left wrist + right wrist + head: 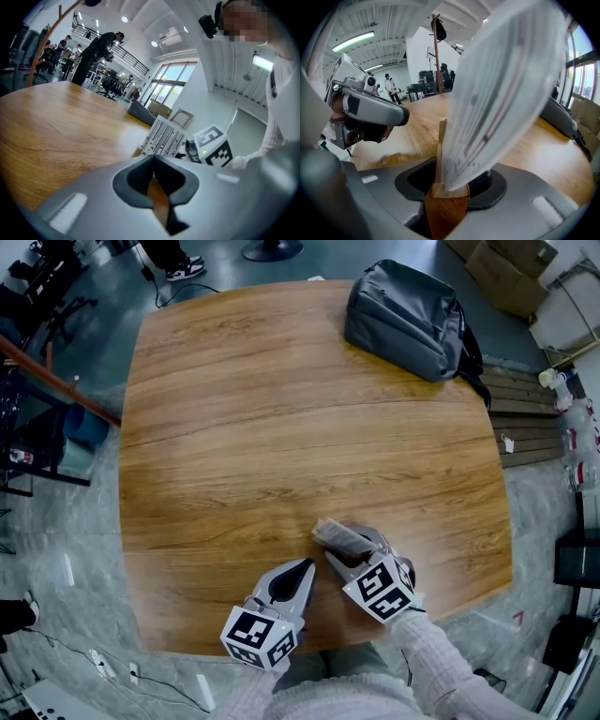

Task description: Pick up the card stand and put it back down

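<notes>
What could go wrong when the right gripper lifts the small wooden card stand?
1. The right gripper has only the narrow base of the small wooden card stand, with its tall printed card, between its jaws; whether they press is unclear, so it may tip or slip.
2. The shut left gripper sits close beside it; a swing could strike it.
3. The wooden table's near edge is close; a dropped stand might fall off.

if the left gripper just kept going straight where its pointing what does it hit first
Most likely the card stand, just beyond the tips of the left gripper. Since it tilts slightly down, it could scrape the table first; depth is hard to judge.
</notes>
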The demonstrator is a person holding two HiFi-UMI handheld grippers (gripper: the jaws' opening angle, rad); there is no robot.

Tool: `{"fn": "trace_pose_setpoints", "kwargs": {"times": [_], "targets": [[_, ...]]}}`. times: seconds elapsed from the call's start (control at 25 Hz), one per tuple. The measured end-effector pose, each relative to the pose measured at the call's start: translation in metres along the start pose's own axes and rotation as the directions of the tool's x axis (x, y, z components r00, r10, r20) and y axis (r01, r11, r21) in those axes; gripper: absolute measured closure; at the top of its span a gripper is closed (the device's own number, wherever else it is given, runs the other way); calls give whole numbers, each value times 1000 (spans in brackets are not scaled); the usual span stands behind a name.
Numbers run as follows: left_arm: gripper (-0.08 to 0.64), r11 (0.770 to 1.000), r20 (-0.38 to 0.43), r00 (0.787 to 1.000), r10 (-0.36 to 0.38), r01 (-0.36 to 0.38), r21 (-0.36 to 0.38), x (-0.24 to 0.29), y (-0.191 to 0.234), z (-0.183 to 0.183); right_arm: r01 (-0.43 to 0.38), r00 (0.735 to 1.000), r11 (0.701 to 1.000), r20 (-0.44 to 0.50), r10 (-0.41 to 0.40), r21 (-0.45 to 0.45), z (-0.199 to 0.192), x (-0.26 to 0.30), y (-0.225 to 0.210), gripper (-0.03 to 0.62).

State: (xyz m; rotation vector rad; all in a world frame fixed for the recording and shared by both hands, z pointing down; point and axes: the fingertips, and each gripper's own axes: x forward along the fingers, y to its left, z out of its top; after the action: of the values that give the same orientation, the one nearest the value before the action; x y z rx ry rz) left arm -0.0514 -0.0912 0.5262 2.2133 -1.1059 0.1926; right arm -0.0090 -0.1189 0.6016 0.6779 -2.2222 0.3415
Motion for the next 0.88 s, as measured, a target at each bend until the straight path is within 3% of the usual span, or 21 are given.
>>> {"fn": "trace_pose_setpoints", "kwargs": {"times": [0.44,0.88], "targets": [[551,999,19,1000,19,-20,35,-8,2,14,36,996,999,78,-39,38,20,-27,-9,407],[551,990,91,996,-26,13,140,-22,-31,71,70,968,996,236,-81,55,85,-100,-16,407]]}}
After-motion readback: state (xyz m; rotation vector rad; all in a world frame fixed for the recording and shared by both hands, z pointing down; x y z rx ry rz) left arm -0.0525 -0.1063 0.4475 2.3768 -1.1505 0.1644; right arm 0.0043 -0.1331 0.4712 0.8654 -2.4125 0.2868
